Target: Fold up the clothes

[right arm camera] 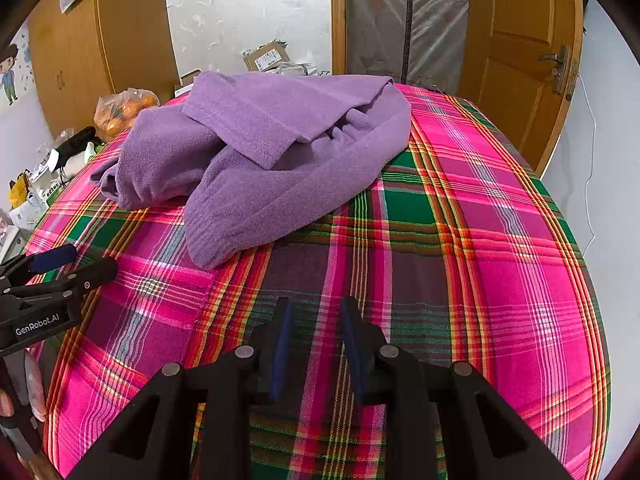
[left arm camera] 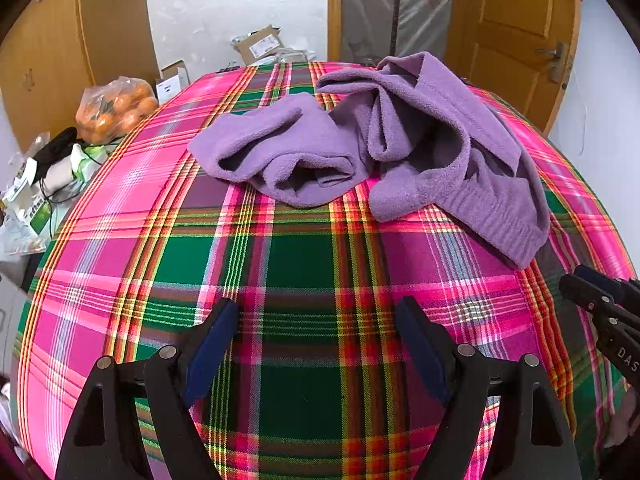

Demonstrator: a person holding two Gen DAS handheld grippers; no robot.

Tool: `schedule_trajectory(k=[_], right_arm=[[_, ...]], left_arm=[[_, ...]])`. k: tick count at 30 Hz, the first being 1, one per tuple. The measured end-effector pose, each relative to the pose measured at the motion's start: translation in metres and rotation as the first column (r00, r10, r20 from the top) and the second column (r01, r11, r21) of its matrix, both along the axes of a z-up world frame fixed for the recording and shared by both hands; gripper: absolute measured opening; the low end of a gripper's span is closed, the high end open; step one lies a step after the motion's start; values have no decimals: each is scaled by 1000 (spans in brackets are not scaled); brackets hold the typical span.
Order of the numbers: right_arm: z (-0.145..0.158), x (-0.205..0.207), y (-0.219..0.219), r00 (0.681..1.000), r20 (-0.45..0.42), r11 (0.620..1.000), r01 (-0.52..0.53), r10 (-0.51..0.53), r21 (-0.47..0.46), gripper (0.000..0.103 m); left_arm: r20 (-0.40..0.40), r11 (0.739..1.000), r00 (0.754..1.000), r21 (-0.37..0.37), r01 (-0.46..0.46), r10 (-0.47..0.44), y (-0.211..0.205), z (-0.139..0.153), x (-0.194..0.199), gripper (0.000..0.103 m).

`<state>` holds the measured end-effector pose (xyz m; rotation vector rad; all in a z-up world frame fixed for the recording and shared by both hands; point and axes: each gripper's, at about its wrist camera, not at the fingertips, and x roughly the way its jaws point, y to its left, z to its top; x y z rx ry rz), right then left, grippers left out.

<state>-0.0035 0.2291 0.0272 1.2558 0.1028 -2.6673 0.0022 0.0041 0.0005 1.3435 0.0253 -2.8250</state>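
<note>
Purple fleece garment (left arm camera: 400, 152) lies crumpled on the plaid cloth (left arm camera: 304, 280) that covers the desk — bunched into folds, with a ribbed hem at its near edge and one part trailing off toward the left side. Landmark for everything else is this garment. The left claw (left arm camera: 316, 328) hovers over bare plaid on the near side of the garment, clear of it, its blue-padded fingers (left arm camera: 212, 344) spread wide and holding nothing. The right claw (right arm camera: 316, 332) also sits on the near side of the garment, apart from the ribbed hem, with its fingers drawn closer together but a gap showing between them (nothing is gripped). Each claw shows at the edge of the other's view, level with the garment's near edge. Beyond the garment stand cardboard boxes (left arm camera: 260, 44) against a white wall; to its far left is a bag of oranges (left arm camera: 116, 108), to its far right a wooden door (left arm camera: 516, 28).
</note>
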Motion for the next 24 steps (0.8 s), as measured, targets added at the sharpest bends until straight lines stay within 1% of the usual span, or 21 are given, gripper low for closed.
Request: schedule_trajectory(k=[8, 11, 14, 16, 20, 24], right_arm=[[0, -1, 0, 1000, 2, 1000, 3, -3, -5, 26], [0, -2, -2, 1000, 3, 1000, 5, -5, -6, 28], [0, -4, -5, 1000, 6, 1000, -3, 3, -10, 35], [0, -4, -7, 1000, 6, 1000, -12, 12, -5, 42], [-1, -6, -10, 1000, 9, 1000, -24, 24, -6, 49], [-2, -7, -15, 999, 16, 999, -50, 50, -6, 62]], left_arm=[[0, 1000, 1000, 4, -2, 2, 2, 0, 0, 83], [0, 1000, 1000, 7, -1, 1, 0, 0, 0, 84], [0, 1000, 1000, 8, -1, 1, -1, 0, 0, 84], [1, 1000, 1000, 9, -1, 1, -1, 0, 0, 84], [2, 1000, 1000, 9, 0, 0, 0, 0, 0, 84], [2, 1000, 1000, 10, 1, -1, 1, 0, 0, 85]])
